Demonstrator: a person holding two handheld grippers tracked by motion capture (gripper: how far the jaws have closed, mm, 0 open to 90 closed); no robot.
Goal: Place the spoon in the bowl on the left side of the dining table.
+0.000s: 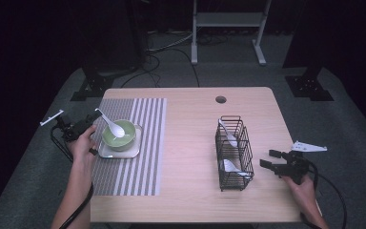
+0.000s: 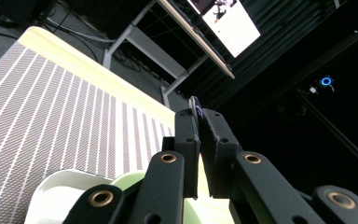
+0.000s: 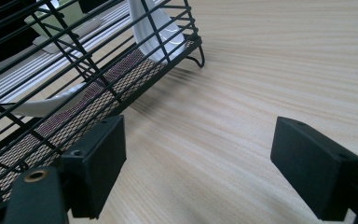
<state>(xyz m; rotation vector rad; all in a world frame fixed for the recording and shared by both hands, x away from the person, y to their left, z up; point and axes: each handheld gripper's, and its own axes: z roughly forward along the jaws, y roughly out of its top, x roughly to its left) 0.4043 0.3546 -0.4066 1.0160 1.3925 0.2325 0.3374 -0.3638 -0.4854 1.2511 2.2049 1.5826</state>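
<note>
My left claw [image 1: 95, 116] grips the spoon [image 1: 113, 126] by its handle; I'd lower it gently into the bowl [image 1: 119, 134] (right claw [image 1: 270, 159] gapes, idle).

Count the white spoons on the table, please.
3: one spoon in the green bowl, held by the left hand-held gripper; two in the wire basket, rear and front. Others may be hidden.

Light wood desk [image 1: 190, 157]: striped mat [image 1: 128, 167] lies well left of the black wire basket [image 1: 233, 155], white tray [image 1: 119, 151] on the mat, cable hole [image 1: 220, 99] behind the basket
</note>
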